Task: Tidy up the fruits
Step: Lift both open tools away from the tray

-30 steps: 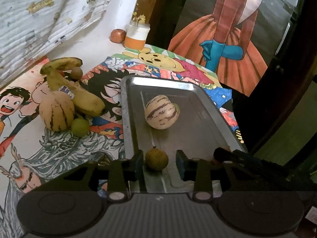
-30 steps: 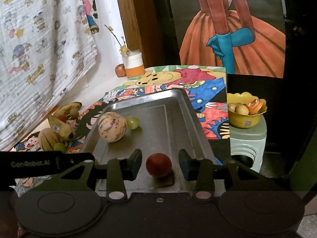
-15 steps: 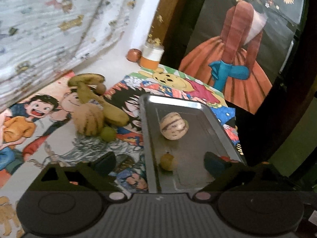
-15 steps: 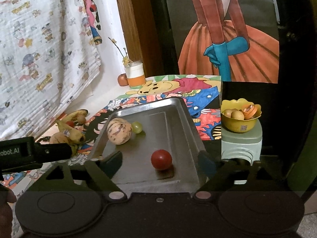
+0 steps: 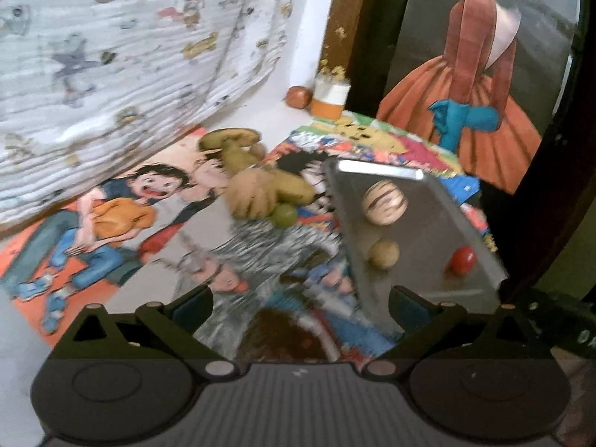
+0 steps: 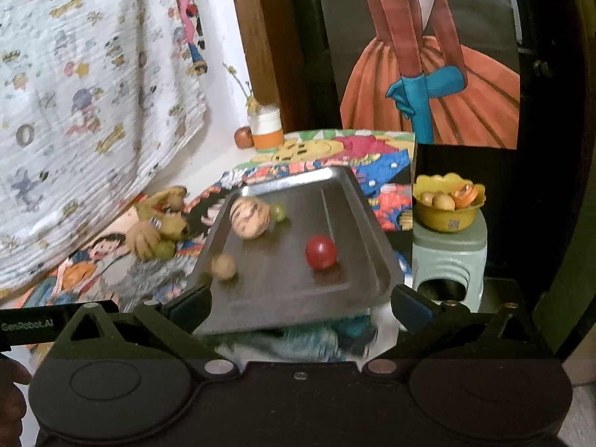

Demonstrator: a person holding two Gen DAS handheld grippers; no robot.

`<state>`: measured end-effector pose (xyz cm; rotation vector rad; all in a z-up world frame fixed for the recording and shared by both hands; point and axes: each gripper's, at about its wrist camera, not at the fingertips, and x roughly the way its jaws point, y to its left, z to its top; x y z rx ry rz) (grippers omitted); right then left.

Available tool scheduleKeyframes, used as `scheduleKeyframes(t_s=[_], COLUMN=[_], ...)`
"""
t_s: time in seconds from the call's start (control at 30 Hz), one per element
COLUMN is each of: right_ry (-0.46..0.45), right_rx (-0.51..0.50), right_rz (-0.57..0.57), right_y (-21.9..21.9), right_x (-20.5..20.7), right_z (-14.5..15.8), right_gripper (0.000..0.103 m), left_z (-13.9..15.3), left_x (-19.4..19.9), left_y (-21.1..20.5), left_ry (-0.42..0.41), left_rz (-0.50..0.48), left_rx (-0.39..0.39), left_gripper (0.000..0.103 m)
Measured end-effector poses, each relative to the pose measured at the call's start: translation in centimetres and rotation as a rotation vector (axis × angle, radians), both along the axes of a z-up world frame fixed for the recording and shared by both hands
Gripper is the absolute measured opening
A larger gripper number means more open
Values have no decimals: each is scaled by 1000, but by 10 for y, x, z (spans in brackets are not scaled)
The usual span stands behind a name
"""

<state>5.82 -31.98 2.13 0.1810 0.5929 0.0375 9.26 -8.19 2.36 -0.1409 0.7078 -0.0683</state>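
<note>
A metal tray (image 5: 376, 167) lies on a cartoon-printed mat. On it rest a striped melon (image 5: 383, 203), a small brown fruit (image 5: 383, 254) and a red tomato (image 5: 462, 259). My left gripper (image 5: 300, 301) hovers over the mat near the tray's front left corner, its jaws opening with nothing between them. In the right wrist view the tray (image 6: 298, 182) also holds a green grape (image 6: 277, 211) behind the melon (image 6: 249, 216). My right gripper (image 6: 301, 301) stands back from the tray's front edge, jaws opening and empty, the tomato (image 6: 320, 252) well ahead of it.
Left of the tray lie bananas (image 5: 238, 149), a second striped melon (image 5: 249, 197) and a green fruit (image 5: 285, 215). A jar (image 6: 265, 128) and an apple (image 6: 243, 137) stand at the back wall. Right of the table, a yellow bowl (image 6: 447, 219) of fruit sits on a stool (image 6: 447, 260).
Both grippers have opened wide and drawn back from the tray. The brown fruit and the tomato, earlier between the jaws, now lie free on the tray. The left view has swung left.
</note>
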Motion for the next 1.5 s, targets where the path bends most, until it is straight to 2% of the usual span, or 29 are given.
scheduleKeyframes(t_s=[0.17, 0.4, 0.77, 1.5], right_ry=[45, 83, 142, 151], right_rx=[-12, -40, -92, -151], right_rz=[26, 83, 184, 317], right_y=[9, 26, 55, 96], right_x=[-17, -29, -30, 1], right_z=[-4, -6, -10, -14], right_gripper=[102, 102, 102, 102], left_z=[-4, -5, -11, -20], left_x=[-21, -44, -52, -32], left_y=[9, 24, 48, 97], left_ry=[35, 47, 80, 127], left_rz=[28, 53, 99, 217], left_rx=[57, 79, 71, 25], left_gripper=[103, 103, 103, 103])
